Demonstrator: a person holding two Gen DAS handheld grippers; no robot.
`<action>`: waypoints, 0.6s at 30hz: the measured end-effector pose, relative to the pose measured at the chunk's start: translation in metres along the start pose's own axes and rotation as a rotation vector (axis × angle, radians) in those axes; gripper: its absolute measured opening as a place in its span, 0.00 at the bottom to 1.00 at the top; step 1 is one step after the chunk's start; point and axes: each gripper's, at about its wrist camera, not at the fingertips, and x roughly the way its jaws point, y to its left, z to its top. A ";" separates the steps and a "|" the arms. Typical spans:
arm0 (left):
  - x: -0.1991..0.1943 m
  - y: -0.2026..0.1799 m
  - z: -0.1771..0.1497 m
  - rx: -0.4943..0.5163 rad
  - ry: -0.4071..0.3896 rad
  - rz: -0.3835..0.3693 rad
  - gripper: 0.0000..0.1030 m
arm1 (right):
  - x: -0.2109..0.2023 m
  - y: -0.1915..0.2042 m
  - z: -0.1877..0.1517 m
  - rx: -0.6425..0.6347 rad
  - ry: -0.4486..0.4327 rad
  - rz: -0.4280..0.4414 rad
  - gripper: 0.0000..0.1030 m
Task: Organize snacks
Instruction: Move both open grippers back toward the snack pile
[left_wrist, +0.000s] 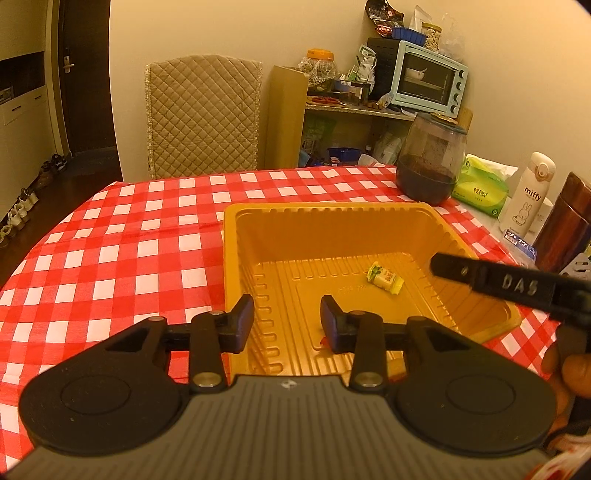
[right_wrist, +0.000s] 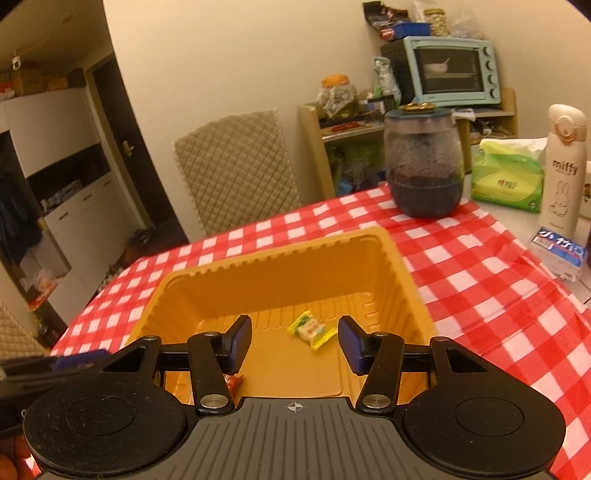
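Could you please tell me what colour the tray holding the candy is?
The tray is orange-yellow, clearest in the right wrist view.

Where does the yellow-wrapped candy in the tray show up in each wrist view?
Left wrist: the yellow-wrapped candy lies on the orange tray floor, right of centre, beyond the left hand-held gripper.
Right wrist: the candy lies on the tray floor at centre, between the open fingers of the right hand-held gripper.
Shared landmark: the dark lidded jar on the checked cloth behind the tray.
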 end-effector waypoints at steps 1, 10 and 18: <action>-0.002 0.000 -0.001 0.001 0.001 0.002 0.35 | -0.003 -0.001 0.001 -0.002 -0.011 -0.006 0.51; -0.034 -0.008 -0.011 0.031 -0.014 0.010 0.37 | -0.037 -0.015 0.000 -0.004 -0.068 -0.067 0.51; -0.075 -0.012 -0.041 0.026 0.002 0.007 0.38 | -0.087 -0.011 -0.027 -0.023 -0.043 -0.044 0.51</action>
